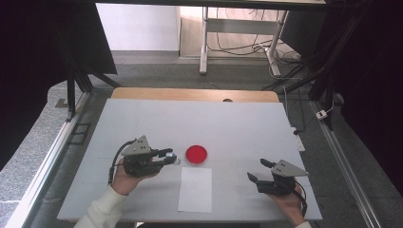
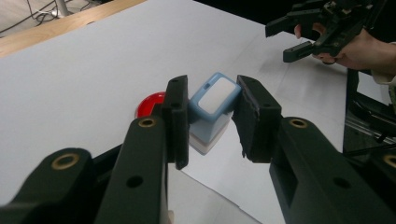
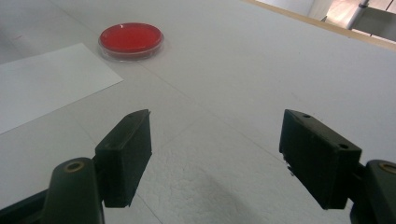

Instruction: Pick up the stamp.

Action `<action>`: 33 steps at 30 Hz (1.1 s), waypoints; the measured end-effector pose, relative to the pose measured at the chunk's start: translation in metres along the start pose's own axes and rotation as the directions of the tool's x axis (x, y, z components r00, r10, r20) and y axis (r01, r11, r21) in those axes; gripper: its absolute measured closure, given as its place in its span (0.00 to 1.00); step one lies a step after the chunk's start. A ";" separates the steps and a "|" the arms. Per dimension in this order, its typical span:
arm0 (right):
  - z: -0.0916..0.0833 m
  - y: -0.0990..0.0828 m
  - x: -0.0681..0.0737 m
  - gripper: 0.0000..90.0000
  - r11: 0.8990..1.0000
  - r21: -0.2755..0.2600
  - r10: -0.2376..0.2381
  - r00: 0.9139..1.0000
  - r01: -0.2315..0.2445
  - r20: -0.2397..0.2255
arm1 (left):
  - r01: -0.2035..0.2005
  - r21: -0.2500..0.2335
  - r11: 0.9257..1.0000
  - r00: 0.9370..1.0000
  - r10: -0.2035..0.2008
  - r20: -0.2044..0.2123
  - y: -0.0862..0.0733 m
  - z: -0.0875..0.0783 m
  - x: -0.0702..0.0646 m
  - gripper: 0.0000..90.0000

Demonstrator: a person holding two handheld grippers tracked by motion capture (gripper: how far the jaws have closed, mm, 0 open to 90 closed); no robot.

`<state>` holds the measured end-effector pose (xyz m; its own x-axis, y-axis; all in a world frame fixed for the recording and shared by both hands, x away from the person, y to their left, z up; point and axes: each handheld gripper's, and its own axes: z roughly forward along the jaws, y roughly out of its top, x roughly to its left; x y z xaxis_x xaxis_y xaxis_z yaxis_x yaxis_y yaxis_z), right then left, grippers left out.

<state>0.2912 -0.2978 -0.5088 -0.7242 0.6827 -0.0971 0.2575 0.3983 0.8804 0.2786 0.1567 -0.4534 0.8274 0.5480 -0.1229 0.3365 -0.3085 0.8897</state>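
Left gripper is clamped on the blue stamp at frame centre beside the red ink pad, right gripper hangs wide open, and that tilted hold could smear the print on the paper sheet.

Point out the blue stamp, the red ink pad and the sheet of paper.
blue stamp (image 2: 214, 95): left gripper view, on its pale top face, between the jaws.
red ink pad (image 1: 196, 154): high view, middle of the red disc.
sheet of paper (image 1: 196, 190): high view, centre of the white sheet.
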 end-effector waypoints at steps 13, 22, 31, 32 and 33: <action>0.002 0.001 0.001 0.28 1.000 -0.001 -0.008 1.000 0.008 0.006 | 0.018 0.008 1.000 1.000 -0.019 0.012 -0.007 0.004 -0.008 0.74; 0.003 0.002 0.003 0.28 1.000 -0.001 -0.017 1.000 0.017 0.001 | 0.019 0.016 1.000 0.999 -0.020 0.032 -0.003 0.021 -0.021 0.74; 0.004 0.003 0.004 0.28 1.000 0.004 -0.024 1.000 0.024 0.002 | 0.011 0.025 1.000 0.999 -0.012 0.042 0.000 0.035 -0.028 0.74; 0.004 0.003 0.005 0.28 1.000 0.005 -0.025 1.000 0.025 0.002 | 0.009 0.027 1.000 0.999 -0.010 0.041 0.001 0.036 -0.028 0.74; 0.004 0.003 0.005 0.28 1.000 0.005 -0.027 1.000 0.027 0.003 | 0.006 0.029 1.000 0.999 -0.007 0.037 0.001 0.038 -0.029 0.74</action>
<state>0.2908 -0.2914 -0.5086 -0.7293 0.6732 -0.1225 0.2407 0.4200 0.8750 0.2719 0.1111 -0.4654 0.8409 0.5212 -0.1456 0.3546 -0.3274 0.8758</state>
